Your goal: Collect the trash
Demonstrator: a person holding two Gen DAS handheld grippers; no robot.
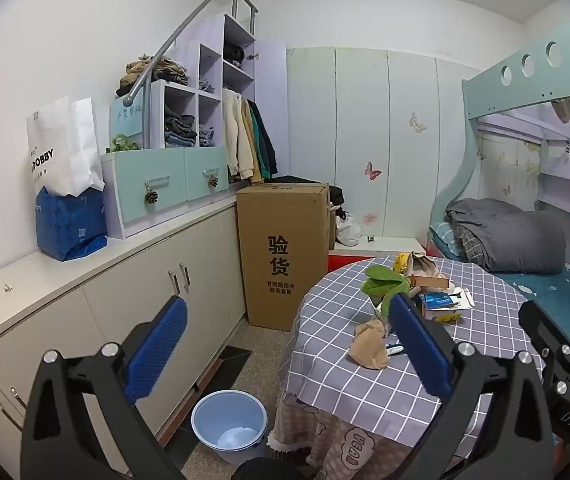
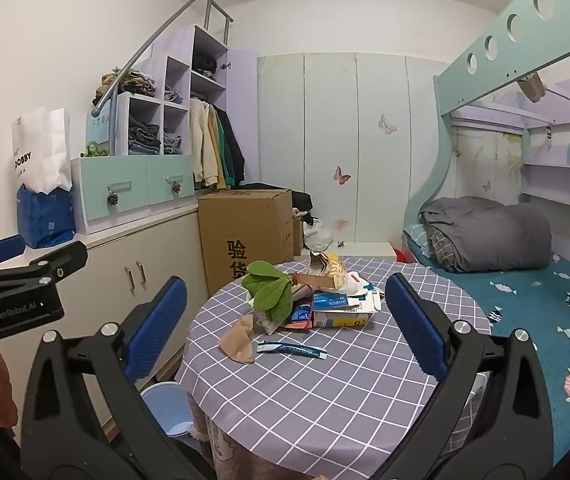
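Both grippers are held wide open and empty: left gripper [image 1: 289, 350], right gripper [image 2: 285, 326]; nothing is caught between the blue ribbed fingers [image 2: 156, 326].

Nearest, on the floor beside the bench, a light-blue round plastic bucket [image 1: 229, 426] is seen, with only something pale at its bottom; what that is cannot be told. No table trash appears collected yet, so the task is judged barely begun.

On the round bench under a grey checked cloth [image 2: 325, 400], the trash is still spread: a crumpled tan paper wad [image 2: 239, 340] nearest the edge, a blue-and-white flat wrapper [image 2: 291, 348] just beside it, then a heap of blue and white cartons and papers [image 2: 341, 308] with green leaves [image 2: 267, 288] and a torn brown cardboard piece [image 2: 319, 276] behind.

The near half of the cloth is bare, giving open room for approach. The bucket sits low, close under the bench edge; a tall brown cardboard box [image 1: 283, 252] and white cabinets [image 1: 133, 300] narrow the aisle on that side. A bed with a teal sheet [image 2: 545, 320] closes the other side.
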